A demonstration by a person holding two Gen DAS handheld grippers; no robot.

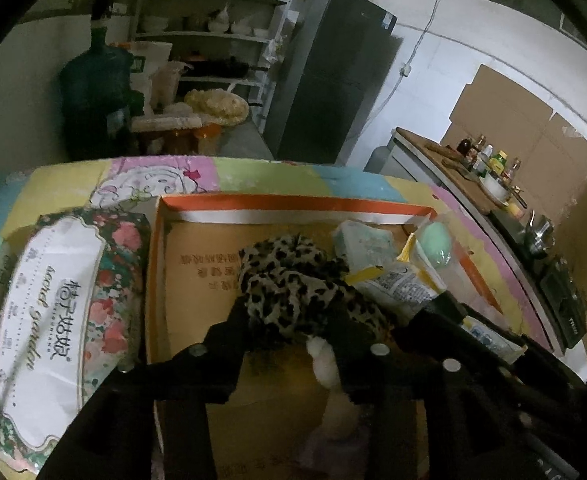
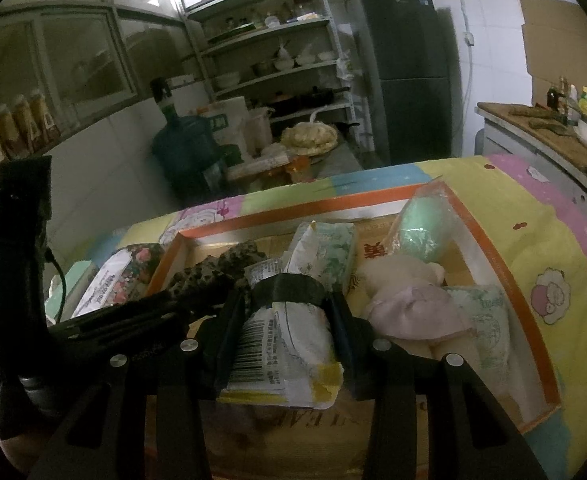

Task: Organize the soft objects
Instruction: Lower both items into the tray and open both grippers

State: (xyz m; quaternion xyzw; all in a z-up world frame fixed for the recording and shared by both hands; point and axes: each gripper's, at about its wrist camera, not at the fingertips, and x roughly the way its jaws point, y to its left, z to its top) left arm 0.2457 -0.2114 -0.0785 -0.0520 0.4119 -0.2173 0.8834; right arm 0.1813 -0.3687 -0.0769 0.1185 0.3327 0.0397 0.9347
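Clamped between the 2 fingers of the right gripper [image 2: 283, 332] is a white tissue pack [image 2: 281, 344] with a barcode label and a yellow end flap. Its long axis runs along the fingers, away from the camera, and it hangs low over the near edge of the orange-rimmed cardboard box [image 2: 505, 280].

Left gripper [image 1: 313, 320] has its fingers apart around the leopard-print fabric [image 1: 293, 284], which lies bunched in the middle of the box; the pads do not visibly press it, though part of 1 pad is hidden.

Judged from this, the pack's next placement depends on free floor in the box. Ahead of it lie another tissue pack [image 2: 325, 252], a cream plush toy in a pink dress [image 2: 405, 296] and a bagged mint sponge [image 2: 421, 232] by the far right corner. Outside the box's left wall rests a floral tissue pack [image 1: 49, 312] on the patterned cloth [image 2: 541, 240].
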